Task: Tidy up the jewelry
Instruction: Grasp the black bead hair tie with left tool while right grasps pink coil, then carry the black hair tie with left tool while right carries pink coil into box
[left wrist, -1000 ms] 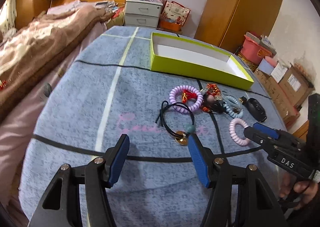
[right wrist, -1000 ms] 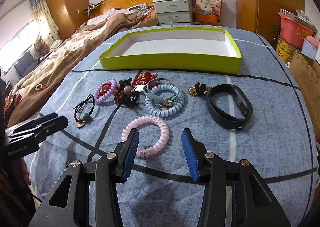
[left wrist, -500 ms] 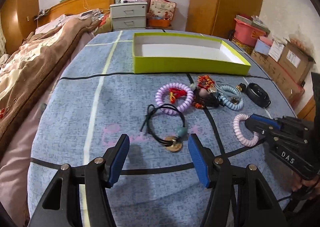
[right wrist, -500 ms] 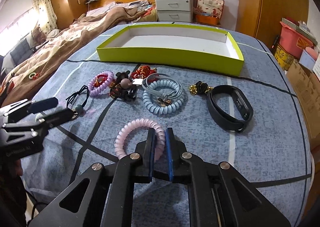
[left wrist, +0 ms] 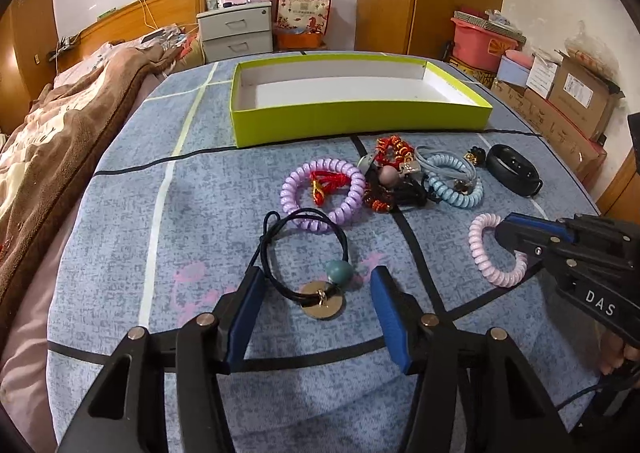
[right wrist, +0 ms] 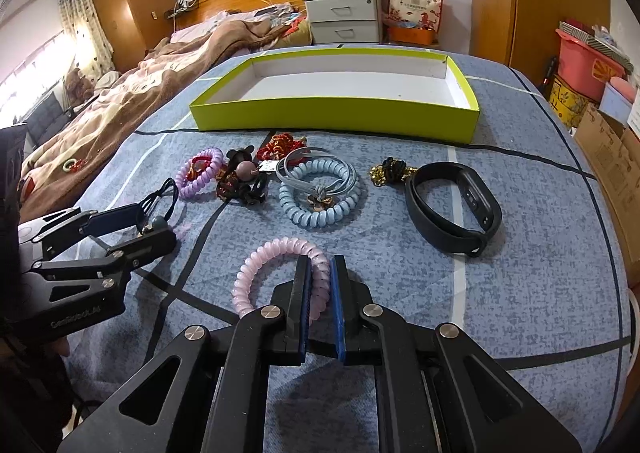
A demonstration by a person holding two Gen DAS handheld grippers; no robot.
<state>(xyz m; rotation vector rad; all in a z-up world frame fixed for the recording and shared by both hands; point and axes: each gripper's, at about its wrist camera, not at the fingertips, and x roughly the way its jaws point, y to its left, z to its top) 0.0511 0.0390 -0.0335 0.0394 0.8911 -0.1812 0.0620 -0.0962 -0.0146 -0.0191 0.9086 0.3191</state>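
Note:
My right gripper (right wrist: 320, 267) is shut on the near side of a pink coil hair tie (right wrist: 256, 265), which lies on the blue bedspread; it also shows in the left wrist view (left wrist: 480, 249). My left gripper (left wrist: 316, 285) is open, its fingers either side of a black hair tie with a teal bead and gold disc (left wrist: 320, 293). Beyond lie a purple coil tie (left wrist: 320, 197), a light blue coil tie (right wrist: 320, 197), red beaded pieces (left wrist: 392, 149) and a black wristband (right wrist: 456, 205). An empty lime-green box (right wrist: 332, 121) stands behind them.
A brown blanket (left wrist: 60, 133) is heaped on the left of the bed. A white drawer unit (left wrist: 236, 33) and wooden wardrobes stand at the back. Cardboard boxes (left wrist: 576, 101) and a pink bin sit past the bed's right edge.
My right gripper has shut on the pink coil tie. My left gripper has moved forward so its open fingers flank the black hair tie.

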